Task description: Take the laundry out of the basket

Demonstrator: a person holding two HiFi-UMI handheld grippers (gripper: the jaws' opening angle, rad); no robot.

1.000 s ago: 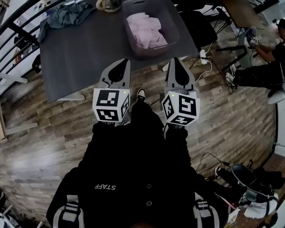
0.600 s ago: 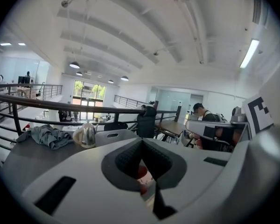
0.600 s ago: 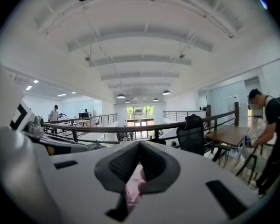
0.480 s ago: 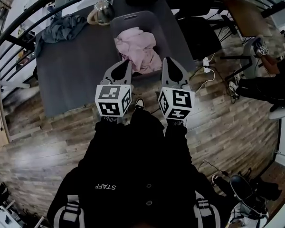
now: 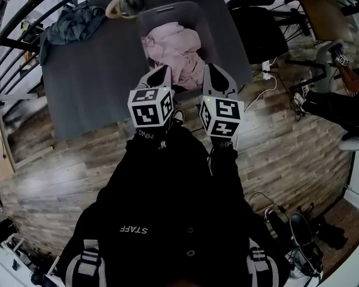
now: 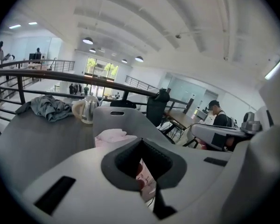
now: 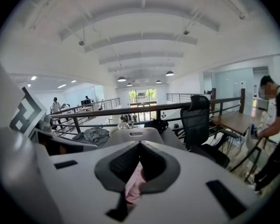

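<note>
**Desk** (image 5: 90, 82): grey, seen from above, set on a wood-plank floor (image 5: 66, 160) with a dark railing (image 7: 136, 109) behind it.

**Basket** (image 5: 191, 11): grey plastic with a handle slot in its far wall, placed at the desk's right end, close to the near edge.

**Laundry** (image 5: 173, 49): pink cloth, heaped loosely inside the basket. Its lower folds are piled toward the near rim. None of it is seen lying on the desk.

**Left tongs** (image 5: 163, 72): clenched, with the tips pressed together. They are held at the basket's near rim, just beside the left edge of the pink heap. Pink cloth is glimpsed through the opening behind the tips. Whether the cloth is touched cannot be told.

**Right tongs** (image 5: 212, 69): likewise clenched, tip to tip. They are held at the near rim beside the right edge of the heap, with pink cloth showing through the gap behind the tips. Contact cannot be told.

**Kettle** (image 5: 124, 0): metal with a pale handle, stood on the desk just left of the basket's far end.

**Grey cloth** (image 5: 72, 23): crumpled at the desk's far left, well apart from the basket.

**Chair** (image 5: 257, 31): black, placed to the right of the desk.

**Black top** (image 5: 167, 208): worn by the person holding the tongs, and seen below both marker cubes.
</note>
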